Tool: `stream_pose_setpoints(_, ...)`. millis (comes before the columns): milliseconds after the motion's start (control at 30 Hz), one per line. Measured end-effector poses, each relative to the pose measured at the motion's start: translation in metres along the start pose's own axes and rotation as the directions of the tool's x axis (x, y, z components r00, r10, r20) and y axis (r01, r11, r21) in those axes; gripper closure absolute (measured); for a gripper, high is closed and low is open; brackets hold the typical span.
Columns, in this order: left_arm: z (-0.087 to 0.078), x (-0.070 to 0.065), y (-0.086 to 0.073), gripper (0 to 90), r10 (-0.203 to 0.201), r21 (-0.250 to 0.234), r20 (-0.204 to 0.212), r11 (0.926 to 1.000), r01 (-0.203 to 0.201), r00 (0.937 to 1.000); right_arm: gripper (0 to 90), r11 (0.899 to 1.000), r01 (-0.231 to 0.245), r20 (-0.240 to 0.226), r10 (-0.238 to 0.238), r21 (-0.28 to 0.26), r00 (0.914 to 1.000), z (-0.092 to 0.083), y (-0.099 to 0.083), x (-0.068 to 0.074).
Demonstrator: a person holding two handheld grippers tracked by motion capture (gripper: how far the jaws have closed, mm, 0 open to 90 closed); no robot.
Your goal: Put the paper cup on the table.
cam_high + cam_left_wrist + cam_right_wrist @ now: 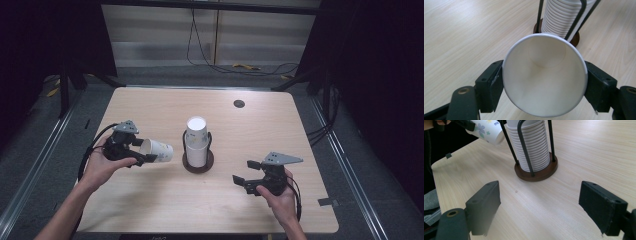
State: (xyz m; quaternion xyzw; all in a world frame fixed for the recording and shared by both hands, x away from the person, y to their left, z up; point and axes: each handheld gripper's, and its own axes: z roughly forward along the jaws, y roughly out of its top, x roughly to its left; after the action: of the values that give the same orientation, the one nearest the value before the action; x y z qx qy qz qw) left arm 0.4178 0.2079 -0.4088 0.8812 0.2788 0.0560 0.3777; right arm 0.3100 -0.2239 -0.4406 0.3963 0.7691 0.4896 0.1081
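Paper cup [545, 80], white inside and printed with small flowers outside, sits crosswise between our left gripper [131, 150] jaws, its rim facing the left gripper's camera; the pads press the wall just behind the rim on either side, so we count that claw as grasping the cup. We judge the cup very light, thin-walled and easy to crush or oval out: the rolled rim is the stiffest part, so holding close behind it, as now, seems the safest spot, with only gentle squeeze. The waxy surface may slip if the grip loosens much. From the high view the cup [157, 150] is carried on its side above the table [280, 125], closed bottom pointing toward the stack of cups [196, 142], near it but not touching. Closer to us on the other side, our right gripper [252, 175] hangs low over bare wood, jaws spread wide with nothing between them, well apart from the held cup. Farther on, in the right gripper view, the stack [534, 147] stands upside down inside a wire holder [536, 171] on a round brown base, upright near the table's middle. Beyond it lies a small dark disc [239, 104] toward the far edge.
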Motion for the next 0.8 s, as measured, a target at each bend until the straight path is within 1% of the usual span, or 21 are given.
stream_pose_setpoints(33,0.001,0.001,0.002,25.7,0.005,0.005,-0.003,1.0000,-0.005,1.0000,16.7,1.000,0.000,-0.005,0.000,0.001,1.0000,0.000,0.000,0.001)
stream_pose_setpoints(67,0.002,0.002,0.005,25.7,0.011,0.023,-0.008,0.9997,-0.011,0.9999,16.7,1.000,0.009,-0.010,-0.009,0.001,0.9999,0.001,0.000,0.001)
stream_pose_setpoints(133,0.003,0.003,0.008,25.7,0.009,0.024,-0.004,0.9997,-0.009,1.0000,16.7,1.000,0.010,-0.011,-0.010,0.005,0.9999,0.001,0.000,0.002)
stream_pose_setpoints(200,0.004,0.005,0.012,25.6,0.022,0.054,-0.011,0.9983,-0.021,0.9997,16.7,1.000,0.012,-0.014,-0.012,0.005,0.9998,0.001,0.000,0.001)
stream_pose_setpoints(233,0.005,0.006,0.014,25.5,0.023,0.063,-0.022,0.9978,-0.022,0.9995,16.7,1.000,0.010,-0.012,-0.010,0.006,0.9999,0.001,0.000,0.001)
stream_pose_setpoints(300,0.008,0.008,0.020,25.4,0.035,0.092,-0.032,0.9953,-0.032,0.9989,16.6,1.000,0.009,-0.010,-0.009,0.007,0.9999,0.001,-0.001,0.000)
stream_pose_setpoints(333,0.010,0.009,0.022,25.3,0.035,0.099,-0.043,0.9946,-0.030,0.9985,16.7,1.000,0.005,-0.009,-0.005,0.005,0.9999,0.001,-0.001,0.000)
stream_pose_setpoints(367,0.011,0.011,0.025,25.3,0.040,0.114,-0.043,0.9929,-0.035,0.9983,16.6,1.000,0.008,-0.009,-0.008,0.006,0.9999,0.001,-0.001,0.000)
stream_pose_setpoints(433,0.013,0.014,0.029,25.1,0.041,0.126,-0.051,0.9914,-0.034,0.9979,16.7,1.000,0.013,-0.009,-0.013,0.004,0.9999,0.000,-0.001,0.000)
stream_pose_setpoints(500,0.012,0.016,0.030,24.8,0.044,0.134,-0.049,0.9903,-0.037,0.9978,16.6,1.000,0.009,-0.008,-0.009,0.005,0.9999,0.000,-0.001,0.000)
stream_pose_setpoints(533,0.013,0.017,0.031,24.7,0.037,0.131,-0.052,0.9909,-0.030,0.9979,16.7,1.000,0.009,-0.009,-0.009,0.005,0.9999,0.000,-0.001,0.000)
stream_pose_setpoints(633,0.012,0.019,0.032,24.4,0.041,0.156,-0.064,0.9872,-0.031,0.9971,16.6,1.000,0.006,-0.008,-0.006,0.007,1.0000,0.001,-0.002,-0.001)
stream_pose_setpoints(667,0.013,0.020,0.033,24.3,0.050,0.168,-0.063,0.9851,-0.038,0.9968,16.6,1.000,0.007,-0.009,-0.007,0.009,0.9999,0.001,-0.002,-0.001)
stream_pose_setpoints(700,0.013,0.021,0.033,24.3,0.050,0.178,-0.062,0.9832,-0.038,0.9968,16.6,1.000,0.007,-0.008,-0.007,0.011,0.9999,0.002,-0.002,0.000)
stream_pose_setpoints(733,0.014,0.022,0.034,24.2,0.046,0.176,-0.061,0.9837,-0.035,0.9970,16.6,1.000,0.007,-0.007,-0.006,0.011,1.0000,0.002,-0.001,0.000)
stream_pose_setpoints(767,0.014,0.023,0.034,24.2,0.037,0.186,-0.057,0.9823,-0.026,0.9977,16.6,1.000,0.007,-0.010,-0.007,0.009,0.9999,0.002,-0.001,0.000)
stream_pose_setpoints(800,0.015,0.025,0.034,24.1,0.041,0.190,-0.066,0.9814,-0.028,0.9970,16.7,1.000,0.009,-0.010,-0.009,0.009,0.9999,0.002,-0.001,0.000)
